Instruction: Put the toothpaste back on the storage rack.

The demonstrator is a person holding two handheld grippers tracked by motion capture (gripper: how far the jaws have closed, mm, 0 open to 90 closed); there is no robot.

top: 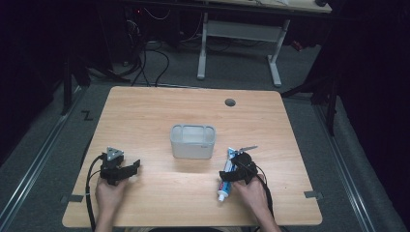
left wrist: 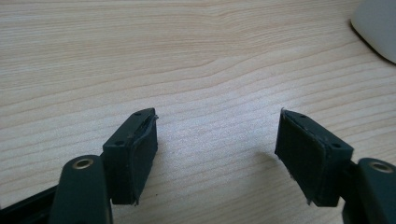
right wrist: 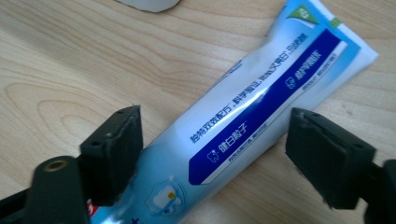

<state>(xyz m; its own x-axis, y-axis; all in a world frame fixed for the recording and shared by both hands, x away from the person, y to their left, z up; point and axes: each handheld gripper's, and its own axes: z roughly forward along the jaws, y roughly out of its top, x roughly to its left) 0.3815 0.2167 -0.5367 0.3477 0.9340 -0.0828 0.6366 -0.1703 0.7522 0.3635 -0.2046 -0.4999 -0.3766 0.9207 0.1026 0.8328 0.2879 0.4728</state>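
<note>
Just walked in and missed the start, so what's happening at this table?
A person sits at a wooden table with a claw in each hand. The right claw is open, its jaws either side of a toothpaste tube lying flat on the table, not yet gripped. The left claw is open too, over bare wood, holding nothing. A white bin stands mid-table, just beyond the tube.

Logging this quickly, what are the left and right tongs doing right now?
Left tongs: open, nothing between the jaws, over bare table.
Right tongs: open, jaws on either side of the toothpaste tube, not clamped.
</note>
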